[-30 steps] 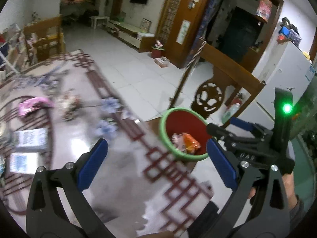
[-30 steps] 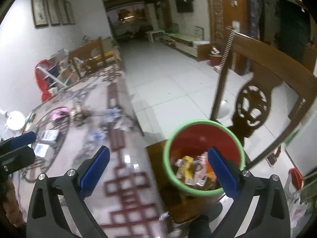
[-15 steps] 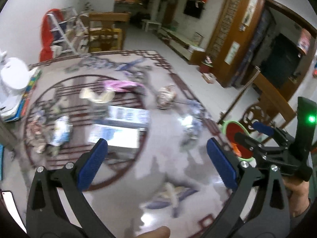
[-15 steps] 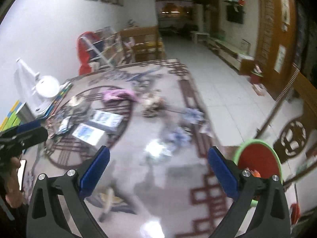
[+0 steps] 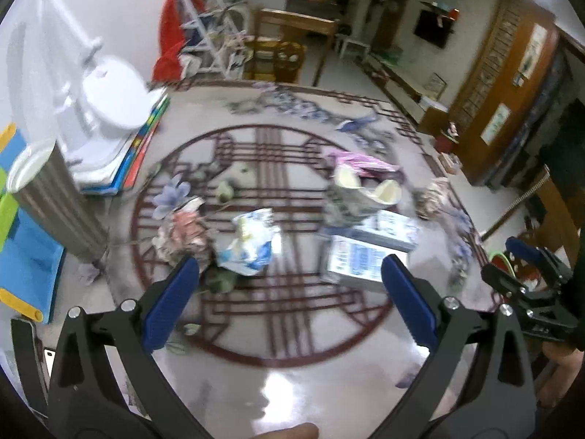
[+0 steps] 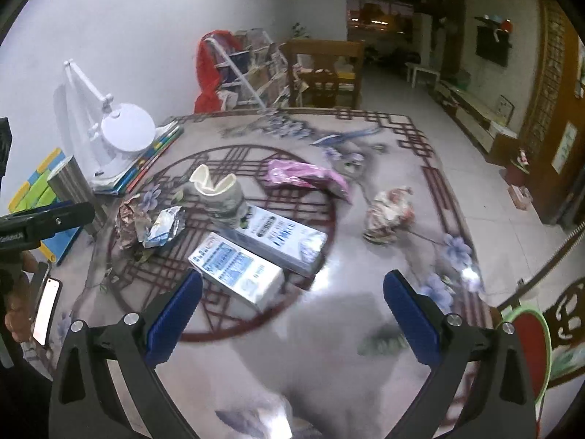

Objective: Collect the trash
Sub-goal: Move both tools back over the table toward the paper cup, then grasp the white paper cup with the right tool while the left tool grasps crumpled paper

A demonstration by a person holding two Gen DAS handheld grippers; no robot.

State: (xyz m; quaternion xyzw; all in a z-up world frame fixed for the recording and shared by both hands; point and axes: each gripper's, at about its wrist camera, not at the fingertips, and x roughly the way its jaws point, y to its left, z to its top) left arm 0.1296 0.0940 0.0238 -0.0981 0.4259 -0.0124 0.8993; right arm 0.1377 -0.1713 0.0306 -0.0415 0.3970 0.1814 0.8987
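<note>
Trash lies scattered on the patterned table (image 5: 292, 329). A crumpled blue-white wrapper (image 5: 250, 243) sits just ahead of my open left gripper (image 5: 289, 289), with a crumpled paper ball (image 5: 182, 234) to its left. Two blue-white cartons (image 6: 237, 267) (image 6: 281, 236) lie ahead of my open right gripper (image 6: 292, 301). Behind them are a squashed paper cup (image 6: 219, 194), a pink bag (image 6: 307, 177), a foil wrapper (image 6: 164, 225) and a crumpled wad (image 6: 389, 212). The red bin with a green rim (image 6: 530, 351) stands off the table's right edge. Both grippers hold nothing.
A white desk lamp (image 6: 120, 130) on books, a ribbed metal cylinder (image 5: 55, 201) and a phone (image 6: 45, 311) occupy the table's left side. A carved wooden chair (image 6: 570, 314) stands beside the bin. A chair and a rack (image 6: 248, 69) stand beyond the table's far edge.
Both grippers have swung left from over the red bin to face the table's middle. The bin slid to the right edge of both views. The trash pile came into view.
</note>
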